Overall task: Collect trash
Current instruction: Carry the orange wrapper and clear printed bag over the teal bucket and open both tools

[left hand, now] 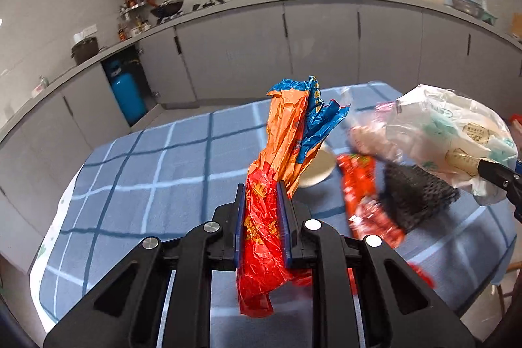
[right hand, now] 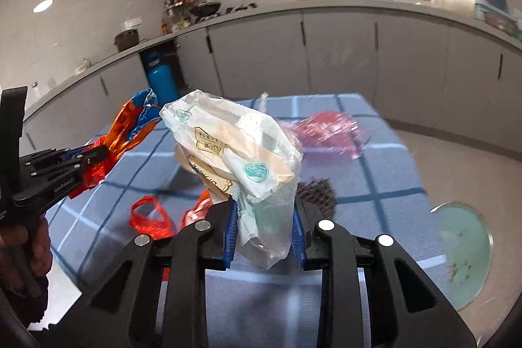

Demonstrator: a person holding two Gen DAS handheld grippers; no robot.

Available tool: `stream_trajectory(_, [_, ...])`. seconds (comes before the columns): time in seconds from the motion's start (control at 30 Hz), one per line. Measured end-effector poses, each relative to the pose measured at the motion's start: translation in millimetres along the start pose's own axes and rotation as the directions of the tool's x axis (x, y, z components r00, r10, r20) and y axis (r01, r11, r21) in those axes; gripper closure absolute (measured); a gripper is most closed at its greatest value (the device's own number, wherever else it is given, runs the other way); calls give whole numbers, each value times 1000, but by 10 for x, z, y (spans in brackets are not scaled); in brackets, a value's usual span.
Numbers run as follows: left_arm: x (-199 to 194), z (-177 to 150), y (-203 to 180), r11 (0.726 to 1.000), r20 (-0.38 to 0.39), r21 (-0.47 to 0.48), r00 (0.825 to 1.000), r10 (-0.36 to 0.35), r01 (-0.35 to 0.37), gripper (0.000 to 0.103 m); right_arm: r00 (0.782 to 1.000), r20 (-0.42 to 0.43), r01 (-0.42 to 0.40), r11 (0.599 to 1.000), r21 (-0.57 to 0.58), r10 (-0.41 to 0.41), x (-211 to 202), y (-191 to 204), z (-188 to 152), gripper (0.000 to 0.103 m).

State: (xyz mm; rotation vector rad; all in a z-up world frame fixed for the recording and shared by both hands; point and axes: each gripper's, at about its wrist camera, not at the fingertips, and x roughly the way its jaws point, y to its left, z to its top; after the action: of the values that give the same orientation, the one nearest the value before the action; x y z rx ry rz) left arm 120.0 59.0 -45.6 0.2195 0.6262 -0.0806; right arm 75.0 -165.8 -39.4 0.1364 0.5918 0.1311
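An orange, red and blue crinkled wrapper (left hand: 280, 172) is pinched between the blue pads of the left gripper (left hand: 262, 217), whose jaws are drawn in to a narrow gap filled by the foil; the wrapper is held clear above the blue checked tablecloth (left hand: 146, 178), its upper end standing up past the fingertips and its lower end hanging below them. A clear plastic bag with cream labels and mint-green print (right hand: 235, 152) is clamped in the right gripper (right hand: 264, 237), the jaws left somewhat wider but pressed against the bag's gathered neck, with the bulk of the bag raised over the table.

More trash is left on the cloth: a red snack wrapper (left hand: 362, 201) beside a black mesh piece (left hand: 414, 198) near the middle, a red plastic bag with loop handles (right hand: 150, 217) on the near left, and a blurred pink-red bag (right hand: 329, 129) at the far right. A pale green plate with crumbs (right hand: 463, 250) is seen at the near right, and a cream round dish (left hand: 318, 173) is partly hidden behind the held wrapper.

The step in hand is judged to be the carrying of two picked pieces. No bin is shown in either view, so the next move calls for both loads to be taken to a collection point and released there before the remaining pieces are gathered.
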Motion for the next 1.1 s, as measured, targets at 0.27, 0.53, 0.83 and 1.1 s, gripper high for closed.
stream_trajectory(0.27, [-2,401,-684,993,71,67,993,-99,95,84,990,34,137,987,85,-140,-176,-552,8,75])
stream_trajectory(0.53, [-63,676,-1452,961,105,165,965,-241,222,84,959,56,263,945,193,-278,-417,-1230,-96,75])
stream_trajectory(0.83, [23,745,-2343,905,58,236,925,-376,353,84,915,15,380,875,301,-403,-635,-1966,-371,75])
stream_trajectory(1.1, [120,602,-2967,856,-11,279,893,-450,435,84,893,-46,434,827,358,-449,-615,-2372,-623,74])
